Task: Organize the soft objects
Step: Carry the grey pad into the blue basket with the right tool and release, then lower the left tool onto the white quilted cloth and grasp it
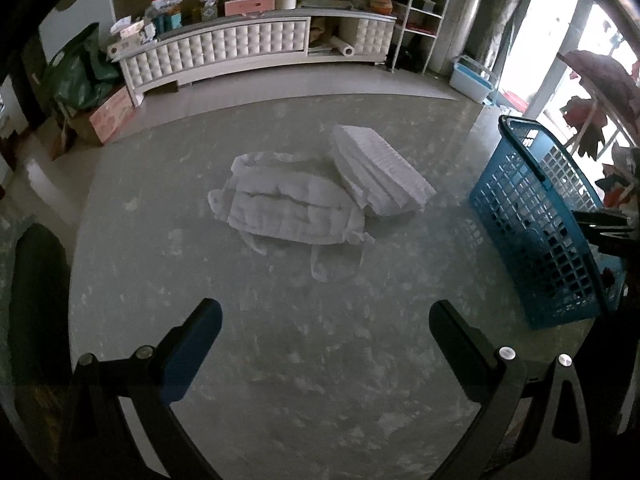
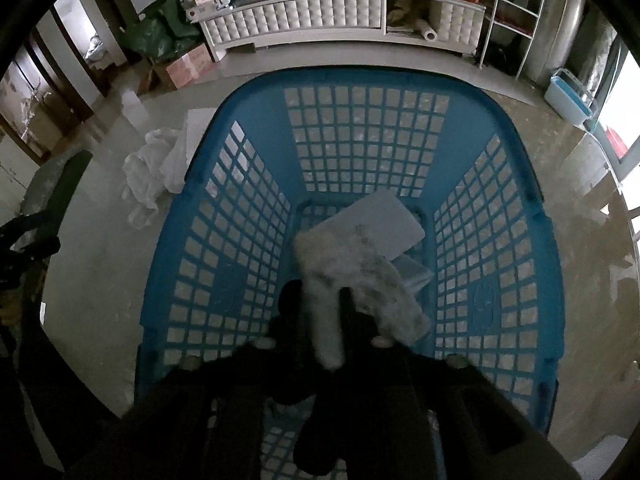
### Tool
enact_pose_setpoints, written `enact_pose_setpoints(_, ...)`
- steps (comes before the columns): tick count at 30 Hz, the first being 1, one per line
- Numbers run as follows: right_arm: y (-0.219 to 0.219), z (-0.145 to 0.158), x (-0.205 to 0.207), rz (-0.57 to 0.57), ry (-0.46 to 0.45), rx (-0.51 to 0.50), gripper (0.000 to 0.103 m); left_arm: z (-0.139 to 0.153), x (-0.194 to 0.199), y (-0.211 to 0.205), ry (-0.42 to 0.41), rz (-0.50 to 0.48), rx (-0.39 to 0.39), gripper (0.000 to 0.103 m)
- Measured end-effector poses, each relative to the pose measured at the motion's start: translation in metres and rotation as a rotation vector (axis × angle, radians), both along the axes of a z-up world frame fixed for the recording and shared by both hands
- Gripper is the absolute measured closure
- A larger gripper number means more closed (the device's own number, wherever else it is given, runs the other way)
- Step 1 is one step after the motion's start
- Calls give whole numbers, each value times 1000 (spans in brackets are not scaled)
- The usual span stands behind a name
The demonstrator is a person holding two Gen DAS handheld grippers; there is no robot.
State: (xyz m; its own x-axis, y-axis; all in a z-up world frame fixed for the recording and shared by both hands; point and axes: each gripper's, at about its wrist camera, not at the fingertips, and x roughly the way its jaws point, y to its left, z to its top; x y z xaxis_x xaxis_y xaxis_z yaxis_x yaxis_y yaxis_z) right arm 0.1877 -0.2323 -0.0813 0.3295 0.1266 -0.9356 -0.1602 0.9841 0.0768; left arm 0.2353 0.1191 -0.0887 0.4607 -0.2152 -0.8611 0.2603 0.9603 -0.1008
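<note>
Right gripper [image 2: 324, 300]: clamped on a grey fuzzy cloth [image 2: 352, 276], held inside the blue laundry basket [image 2: 256, 92]. Left gripper [image 1: 325, 316]: jaws wide apart, holding nothing, over the tabletop [image 1: 280, 360]. White folded cloths [image 1: 288, 204] lie mid-tabletop.

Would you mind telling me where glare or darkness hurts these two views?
Left wrist view: the window blows out white, and the open left gripper is silhouetted. Right wrist view: the right gripper is nearly black around the fuzzy white item, while the blue basket bends with fisheye.

Left gripper [image 1: 325, 316] fingers spread wide; right gripper [image 2: 320, 300] fingers pinched together.
</note>
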Motion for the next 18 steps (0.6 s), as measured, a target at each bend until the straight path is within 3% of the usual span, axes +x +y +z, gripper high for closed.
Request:
enact_pose_setpoints(1, -3, 3, -1, -3, -9, 2, 61, 1, 1, -2, -4, -9, 7, 0)
enact_pose_setpoints(6, -10, 20, -8, -16, -51, 35, 42, 6, 9, -15, -17, -39, 47, 0)
enact_pose_setpoints(10, -15, 36, -15, -16, -100, 53, 26, 12, 22, -24, -19, -51, 37, 0)
enact_pose_setpoints(13, -21, 45, -20, -20, -137, 63, 17, 17, 35, -37, -23, -59, 19, 0)
enact_pose_setpoints(18, -36, 50, -28, -39, -176, 34, 10, 19, 55, -62, -19, -93, 15, 0)
